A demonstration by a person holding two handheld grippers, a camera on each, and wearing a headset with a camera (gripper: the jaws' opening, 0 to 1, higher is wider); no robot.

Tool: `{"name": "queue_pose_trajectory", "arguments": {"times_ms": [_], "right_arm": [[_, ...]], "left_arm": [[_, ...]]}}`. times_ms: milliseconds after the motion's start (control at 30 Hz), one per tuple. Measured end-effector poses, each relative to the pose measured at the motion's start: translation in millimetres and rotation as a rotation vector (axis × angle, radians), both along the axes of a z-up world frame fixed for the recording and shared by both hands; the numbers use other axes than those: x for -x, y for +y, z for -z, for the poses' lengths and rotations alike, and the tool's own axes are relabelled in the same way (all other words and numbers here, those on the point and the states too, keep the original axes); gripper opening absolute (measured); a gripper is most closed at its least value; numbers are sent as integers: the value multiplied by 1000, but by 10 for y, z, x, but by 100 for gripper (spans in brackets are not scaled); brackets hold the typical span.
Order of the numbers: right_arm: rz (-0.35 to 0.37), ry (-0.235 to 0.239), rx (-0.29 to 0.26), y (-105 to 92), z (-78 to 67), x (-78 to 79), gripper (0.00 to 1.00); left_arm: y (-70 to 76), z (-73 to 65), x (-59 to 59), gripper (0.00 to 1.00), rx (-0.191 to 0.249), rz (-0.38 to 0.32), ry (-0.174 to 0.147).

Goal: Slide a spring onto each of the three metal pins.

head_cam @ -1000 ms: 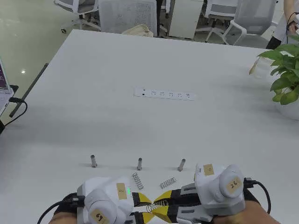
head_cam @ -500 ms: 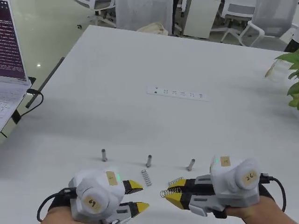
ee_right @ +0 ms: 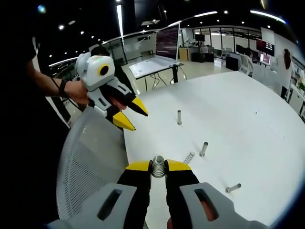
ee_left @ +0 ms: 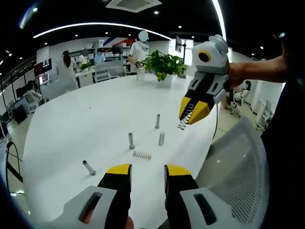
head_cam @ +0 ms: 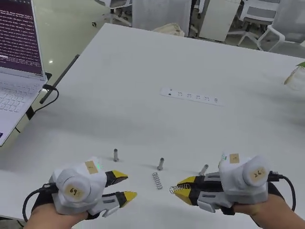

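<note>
Springs: one spring (head_cam: pixel 175 189) is pinched crosswise between the yellow tips of the right tool (head_cam: pixel 180 190), low and right of centre in the head view. It is held clear of the surface, just in front of the row of pins.

The white bench (head_cam: pixel 143 62) runs from the bottom edge up to the top of the head view. An open laptop (head_cam: pixel 14 57) with text on a dark screen stands at the upper left, beside the bench edge. The left tool (head_cam: pixel 131 185) sits at the lower left with its jaws apart and a clear gap between the yellow tips, which point right toward the other tool. The two tools face each other and are well apart. A white power strip (head_cam: pixel 189 96) lies flat near the middle of the bench, above the centre of the frame.

Three short metal pins stand in a row across the lower middle. The left pin (head_cam: pixel 116 155) is just above the left tool. The middle pin (head_cam: pixel 160 164) is between the tools. The right pin (head_cam: pixel 203 170) is just above the right tool's jaws. A second spring (head_cam: pixel 157 180) lies flat on the bench just below the middle pin, between the two tools.
</note>
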State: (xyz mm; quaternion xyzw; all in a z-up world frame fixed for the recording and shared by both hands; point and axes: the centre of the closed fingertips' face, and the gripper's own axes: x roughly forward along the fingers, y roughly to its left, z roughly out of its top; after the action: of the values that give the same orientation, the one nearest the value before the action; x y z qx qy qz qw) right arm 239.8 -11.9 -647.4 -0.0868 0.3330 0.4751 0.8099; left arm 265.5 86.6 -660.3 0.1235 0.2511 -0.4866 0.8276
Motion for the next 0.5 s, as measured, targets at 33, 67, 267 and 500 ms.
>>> {"name": "queue_pose_trajectory", "arguments": {"times_ms": [33,67,267,500], "right_arm": [[-3,0,3,5,0,-9,9],[-6,-2,7,10,2,-24,9],[-17,-3,23,28,5,-100,9],[-33,-4,43,60,1,-185,9]], "left_arm": [[29,2,-13,22,1,-9,1],[68,5,-29,22,4,-22,4],[230,20,-92,25,8,-69,9],[388,43,-153,27,7,-109,13]]}}
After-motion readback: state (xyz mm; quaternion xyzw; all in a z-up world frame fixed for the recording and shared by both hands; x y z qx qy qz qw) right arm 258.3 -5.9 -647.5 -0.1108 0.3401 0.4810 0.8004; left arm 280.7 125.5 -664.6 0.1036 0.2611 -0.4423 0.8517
